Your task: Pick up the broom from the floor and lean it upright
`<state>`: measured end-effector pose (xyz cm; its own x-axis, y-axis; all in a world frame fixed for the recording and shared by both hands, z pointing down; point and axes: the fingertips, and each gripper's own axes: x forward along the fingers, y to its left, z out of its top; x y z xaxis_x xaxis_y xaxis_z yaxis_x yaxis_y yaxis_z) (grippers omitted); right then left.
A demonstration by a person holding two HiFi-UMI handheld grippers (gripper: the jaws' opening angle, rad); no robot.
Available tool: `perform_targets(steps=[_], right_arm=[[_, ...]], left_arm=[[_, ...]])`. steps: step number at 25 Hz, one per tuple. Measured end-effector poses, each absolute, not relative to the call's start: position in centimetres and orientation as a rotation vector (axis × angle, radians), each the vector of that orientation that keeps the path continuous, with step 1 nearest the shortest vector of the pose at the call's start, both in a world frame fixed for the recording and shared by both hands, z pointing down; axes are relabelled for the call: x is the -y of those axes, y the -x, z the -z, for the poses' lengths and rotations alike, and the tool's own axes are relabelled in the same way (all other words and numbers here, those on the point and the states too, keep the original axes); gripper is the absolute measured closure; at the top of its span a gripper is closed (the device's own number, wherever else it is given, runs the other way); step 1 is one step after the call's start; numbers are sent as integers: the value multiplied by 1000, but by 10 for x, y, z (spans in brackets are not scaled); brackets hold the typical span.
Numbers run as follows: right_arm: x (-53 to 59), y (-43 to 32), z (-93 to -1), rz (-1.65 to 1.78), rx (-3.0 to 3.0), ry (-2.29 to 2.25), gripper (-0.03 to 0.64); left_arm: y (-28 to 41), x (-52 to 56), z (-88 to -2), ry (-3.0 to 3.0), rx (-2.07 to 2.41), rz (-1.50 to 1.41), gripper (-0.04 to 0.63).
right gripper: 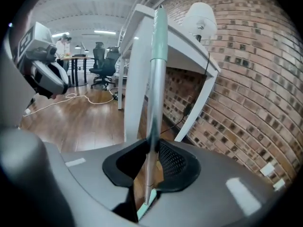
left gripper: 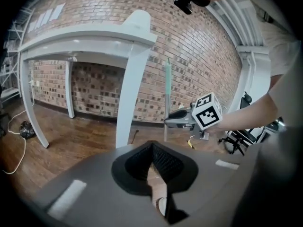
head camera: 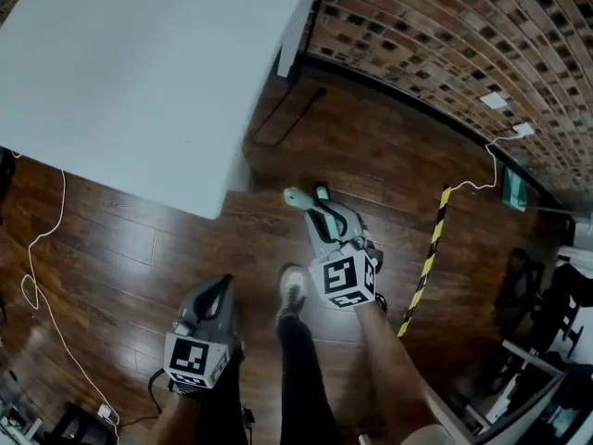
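My right gripper [right gripper: 150,146] has its two jaws on either side of the broom [right gripper: 157,56], pressed against the thin silver pole. The hold looks light to me. The broom is not lying flat. It stands straight up, with its green top high above the jaws. It is close to the corner leg [left gripper: 128,93] of the white table [head camera: 139,82], near the edge of the floor [head camera: 120,239] where the brick wall [head camera: 445,44] begins. My left gripper [left gripper: 151,144] is closed with nothing in it and is well apart from the broom. So I think the picking up is done. What is left is to rest the pole on something and let go. I cannot tell if it leans on the wall or the table yet.
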<state>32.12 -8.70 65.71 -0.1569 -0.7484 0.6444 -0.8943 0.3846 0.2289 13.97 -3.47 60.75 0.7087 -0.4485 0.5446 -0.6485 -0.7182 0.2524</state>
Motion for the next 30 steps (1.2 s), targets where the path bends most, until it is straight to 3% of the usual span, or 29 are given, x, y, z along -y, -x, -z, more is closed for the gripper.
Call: perform_targets(steps=[5, 13, 30], right_arm=[[138, -349, -644, -258, 1982, -1431, 520], [202, -357, -634, -238, 2019, -1374, 520], [257, -364, -648, -336, 1961, -1449, 518]], left_arm=[[-195, 48, -571, -2508, 815, -602, 595], [-227, 75, -547, -2521, 870, -504, 595], [-200, 79, -562, -2496, 905, -529, 595]])
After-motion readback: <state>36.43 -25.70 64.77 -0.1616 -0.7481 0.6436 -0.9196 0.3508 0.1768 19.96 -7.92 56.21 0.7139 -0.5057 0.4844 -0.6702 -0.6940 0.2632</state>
